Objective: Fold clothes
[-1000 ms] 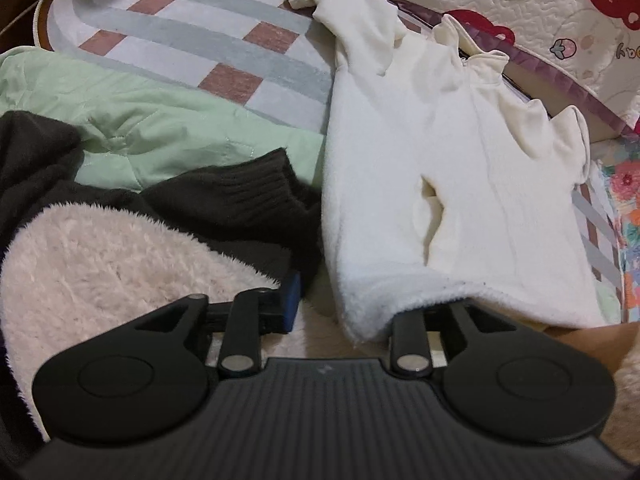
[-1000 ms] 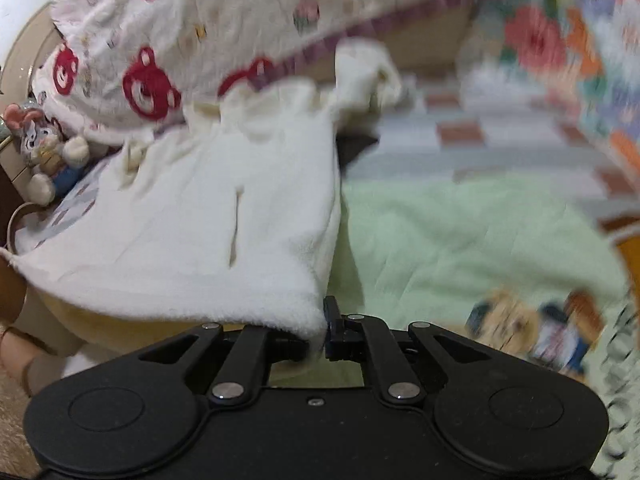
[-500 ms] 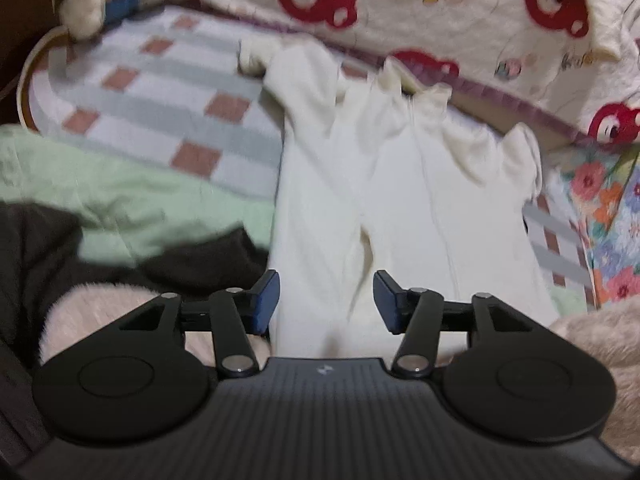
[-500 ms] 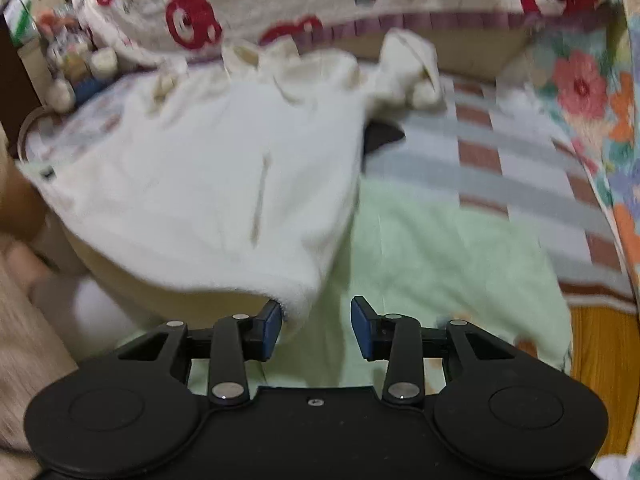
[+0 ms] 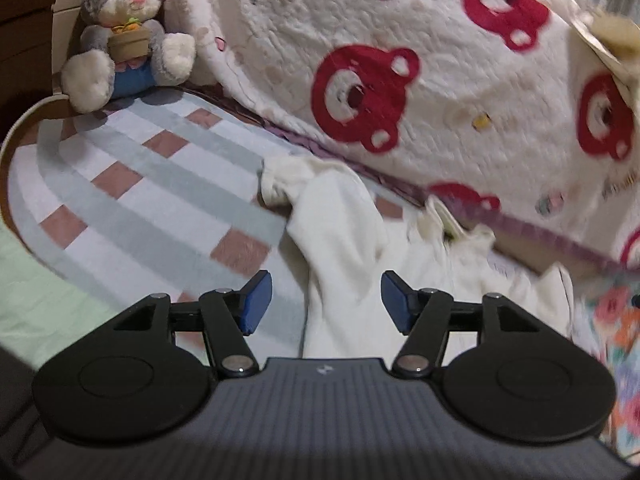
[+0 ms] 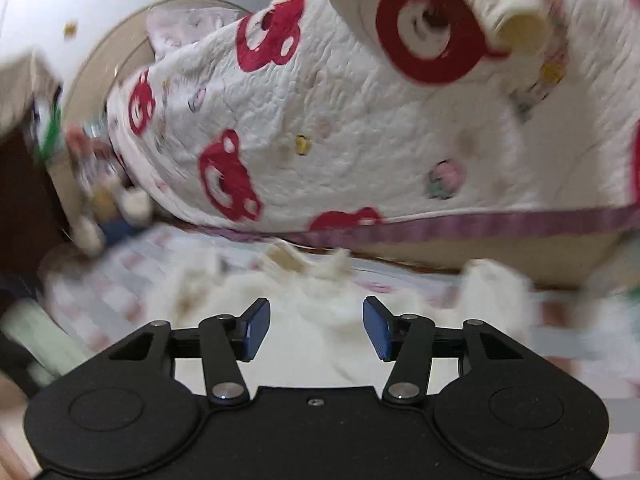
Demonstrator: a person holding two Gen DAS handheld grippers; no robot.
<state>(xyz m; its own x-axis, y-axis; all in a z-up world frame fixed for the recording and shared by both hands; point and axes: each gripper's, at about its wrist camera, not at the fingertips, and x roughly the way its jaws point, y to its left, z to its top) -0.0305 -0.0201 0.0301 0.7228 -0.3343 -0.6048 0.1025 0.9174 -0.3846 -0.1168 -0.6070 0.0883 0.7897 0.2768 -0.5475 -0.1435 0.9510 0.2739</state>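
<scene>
Bed w/ checked sheet [image 5: 132,216], red-bear quilt [image 5: 420,92], plush bunny [image 5: 124,28] by curved headboard [image 6: 104,64], white wall.

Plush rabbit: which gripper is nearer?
Left, probably. The plush rabbit sits sharp, far-left ahead of the left gripper; from the right gripper it's a distant blur at left.

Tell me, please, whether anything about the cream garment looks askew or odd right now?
Yes: the cream garment is not laid flat. Its left sleeve is bunched at the cuff on the checked blanket, and the collar is rumpled by the bear quilt.
</scene>
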